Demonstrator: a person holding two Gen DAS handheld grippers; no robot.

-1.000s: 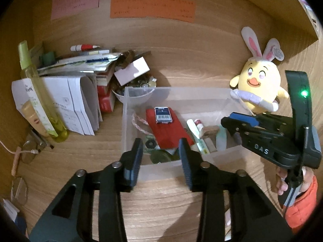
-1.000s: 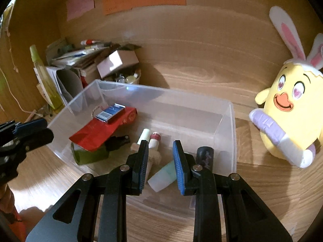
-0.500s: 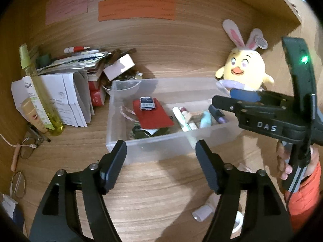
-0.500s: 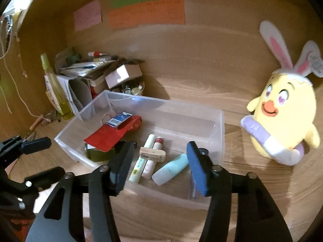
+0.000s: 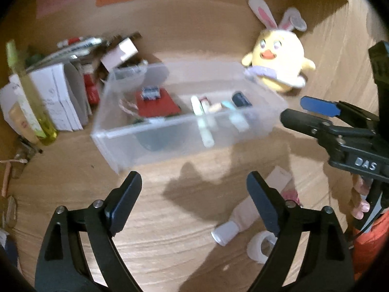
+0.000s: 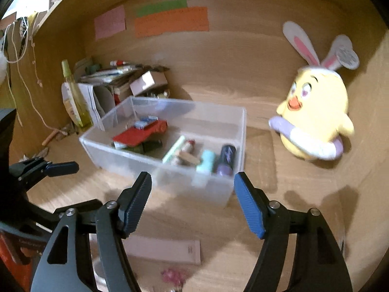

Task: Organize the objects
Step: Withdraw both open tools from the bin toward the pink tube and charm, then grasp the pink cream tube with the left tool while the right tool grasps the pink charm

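Observation:
A clear plastic box (image 5: 170,131) (image 6: 170,172) stands on the wooden desk. It holds a red pouch (image 5: 155,102) (image 6: 138,133) with a small blue packet on top, several tubes and a dark bottle (image 6: 227,155). My left gripper (image 5: 193,182) hovers over bare desk in front of the box, its jaws opening with nothing between them. My right gripper (image 6: 192,180) (image 5: 296,112) is short of the box's near right corner, jaws also opening and empty. A pink tube with a white cap (image 5: 240,216) (image 6: 165,248) and a tape roll (image 5: 261,245) lie near the front.
A yellow plush chick with rabbit ears (image 5: 279,56) (image 6: 316,112) sits right of the box. Papers, books and a green spray bottle (image 5: 29,102) crowd the back left corner. Coloured notes (image 6: 170,22) hang on the back wall. A small pink item (image 6: 172,275) lies near the front.
Both grippers have drawn back from the box and opened wide. The tube and tape roll on the desk have come into the left wrist view.

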